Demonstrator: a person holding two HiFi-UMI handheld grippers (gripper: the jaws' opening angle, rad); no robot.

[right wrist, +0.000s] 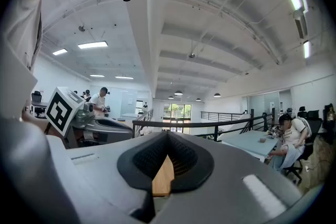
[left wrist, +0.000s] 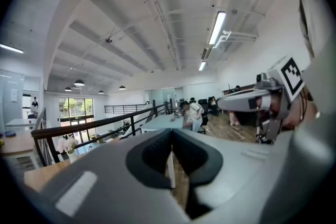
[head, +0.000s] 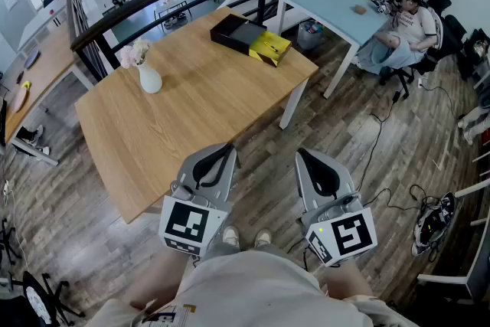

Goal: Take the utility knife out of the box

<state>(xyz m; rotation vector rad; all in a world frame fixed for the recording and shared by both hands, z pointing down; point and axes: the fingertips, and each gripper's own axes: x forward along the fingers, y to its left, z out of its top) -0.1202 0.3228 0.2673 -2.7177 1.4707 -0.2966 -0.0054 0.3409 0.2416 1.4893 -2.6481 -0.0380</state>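
Both claws are shut tight and empty: our left gripper (head: 223,151) at the wooden table's (head: 191,103) near edge, right gripper (head: 303,155) beside it over the floor (head: 264,180). The box (head: 249,38) lies well apart at the far edge; we can't make out the utility knife.

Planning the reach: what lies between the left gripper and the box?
In the head view, only bare tabletop lies between left gripper and box; the vase stands aside.

The surface (head: 191,115) was seen in pale wood grain. The box (head: 239,33) was shown black, one end yellow. A white vase (head: 149,79) was noted. The left tongs (head: 220,152) and the right tongs (head: 308,158) were finished grey, patterned in black-and-white squares.
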